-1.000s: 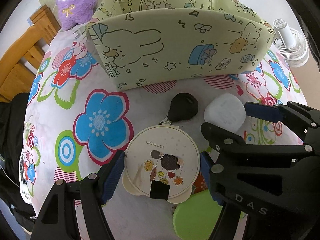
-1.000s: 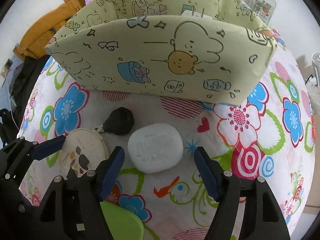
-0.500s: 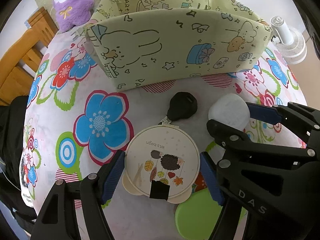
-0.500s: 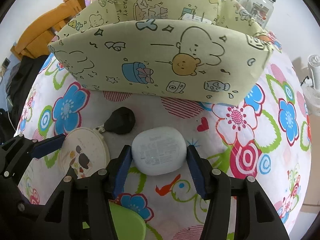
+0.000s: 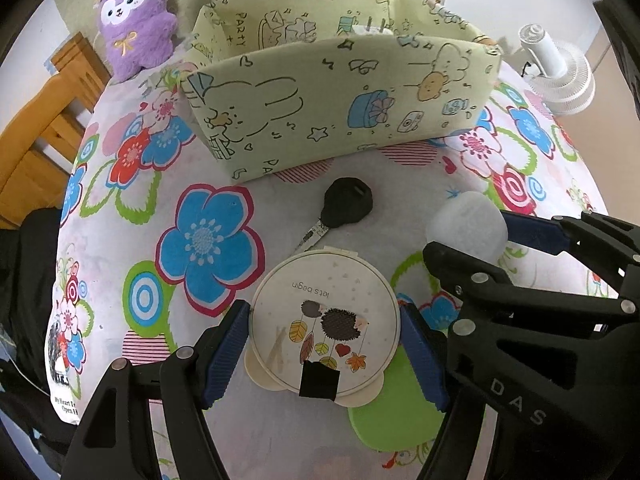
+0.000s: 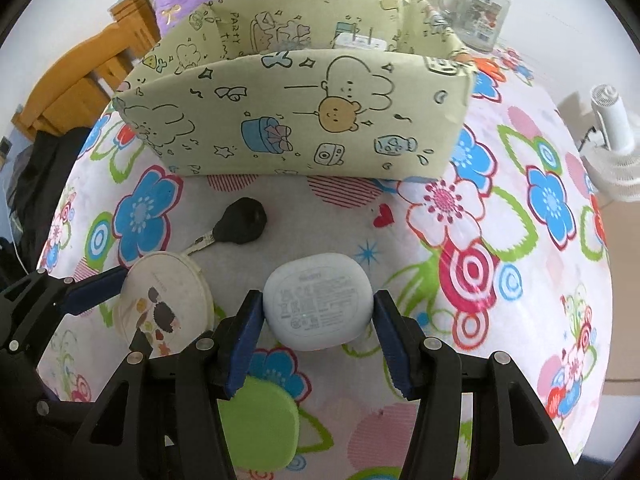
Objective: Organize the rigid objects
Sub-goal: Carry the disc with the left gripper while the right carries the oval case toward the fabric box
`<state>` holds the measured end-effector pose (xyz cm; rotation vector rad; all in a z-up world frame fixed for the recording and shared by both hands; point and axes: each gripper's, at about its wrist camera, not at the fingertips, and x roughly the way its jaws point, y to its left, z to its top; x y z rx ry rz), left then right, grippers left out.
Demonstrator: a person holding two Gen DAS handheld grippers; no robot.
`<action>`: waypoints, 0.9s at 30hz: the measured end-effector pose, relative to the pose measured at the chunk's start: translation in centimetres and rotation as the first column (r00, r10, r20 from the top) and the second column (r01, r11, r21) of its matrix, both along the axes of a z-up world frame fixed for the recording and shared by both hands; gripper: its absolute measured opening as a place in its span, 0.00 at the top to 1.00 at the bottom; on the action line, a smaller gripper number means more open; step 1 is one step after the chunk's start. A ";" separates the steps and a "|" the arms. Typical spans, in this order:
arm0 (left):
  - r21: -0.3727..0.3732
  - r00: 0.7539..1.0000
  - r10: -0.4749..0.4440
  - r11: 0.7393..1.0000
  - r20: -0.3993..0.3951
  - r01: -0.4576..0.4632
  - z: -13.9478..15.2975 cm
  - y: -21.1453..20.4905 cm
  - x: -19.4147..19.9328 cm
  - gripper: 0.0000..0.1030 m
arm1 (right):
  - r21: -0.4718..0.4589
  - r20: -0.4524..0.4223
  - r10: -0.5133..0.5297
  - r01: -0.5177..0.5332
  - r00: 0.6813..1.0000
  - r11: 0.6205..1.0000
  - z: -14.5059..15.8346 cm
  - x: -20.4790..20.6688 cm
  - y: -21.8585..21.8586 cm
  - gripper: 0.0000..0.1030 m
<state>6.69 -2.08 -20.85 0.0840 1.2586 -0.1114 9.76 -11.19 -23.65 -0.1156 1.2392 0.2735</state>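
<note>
My left gripper (image 5: 324,344) is shut on a round cream tin with a hedgehog picture (image 5: 325,334), held above the flowered tablecloth. My right gripper (image 6: 318,328) is shut on a white rounded case (image 6: 318,305), also lifted off the cloth; the case also shows in the left wrist view (image 5: 466,226). A black-headed key (image 5: 346,206) lies on the cloth between the grippers and the box. A pale green cartoon-print fabric box (image 5: 340,108) stands open behind it. A flat green object (image 6: 260,426) lies on the cloth below the grippers.
A purple plush toy (image 5: 134,16) sits at the back left. A glass jar with a green lid (image 6: 482,12) stands behind the box. A white fan (image 5: 560,76) is off the table's right edge, a wooden chair (image 5: 44,128) off the left. A white item (image 6: 360,42) lies inside the box.
My right gripper closed on the white case and lifted it. My left gripper also rose with the round tin. The box looks lower and its inside shows more.
</note>
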 end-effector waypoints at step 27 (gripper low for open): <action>0.000 0.994 -0.022 1.000 0.106 0.022 7.1 0.1 -1.0 0.26 | 0.001 0.091 -0.091 0.091 0.992 0.996 8.0 -2.0 -0.7 0.43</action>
